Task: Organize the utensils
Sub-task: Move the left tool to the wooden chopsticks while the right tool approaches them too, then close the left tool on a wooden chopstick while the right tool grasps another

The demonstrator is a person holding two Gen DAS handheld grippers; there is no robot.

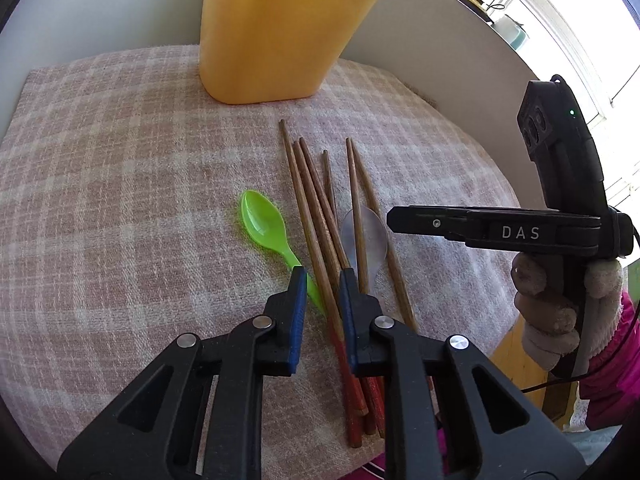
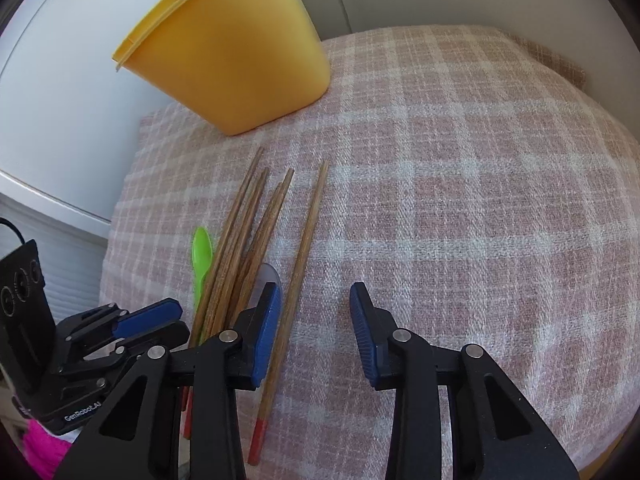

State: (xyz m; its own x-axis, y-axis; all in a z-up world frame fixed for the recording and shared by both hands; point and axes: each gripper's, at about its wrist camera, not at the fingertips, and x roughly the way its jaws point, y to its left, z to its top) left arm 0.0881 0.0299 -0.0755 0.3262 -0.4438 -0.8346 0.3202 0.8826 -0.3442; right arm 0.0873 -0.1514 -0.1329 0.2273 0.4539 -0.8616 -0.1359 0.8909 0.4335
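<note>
Several wooden chopsticks (image 1: 316, 216) with red ends lie in a loose bundle on a pink checked cloth (image 1: 120, 200). A green plastic spoon (image 1: 262, 224) lies left of them and a clear spoon (image 1: 372, 232) lies under them. A yellow tub (image 1: 272, 32) stands behind. My left gripper (image 1: 322, 280) is low over the bundle, its blue pads a narrow gap apart with two chopsticks between them. My right gripper (image 2: 315, 292) is wider apart; one separate chopstick (image 2: 308, 232) runs just inside its left pad. The other chopsticks (image 2: 240, 240) and the green spoon (image 2: 202, 252) lie further left.
The yellow tub (image 2: 240, 52) leans at the cloth's far left in the right wrist view. The cloth (image 2: 460, 200) stretches bare to the right. A gloved hand (image 1: 548, 308) holds the right gripper (image 1: 394, 220). White wall runs behind, with a window at the far right.
</note>
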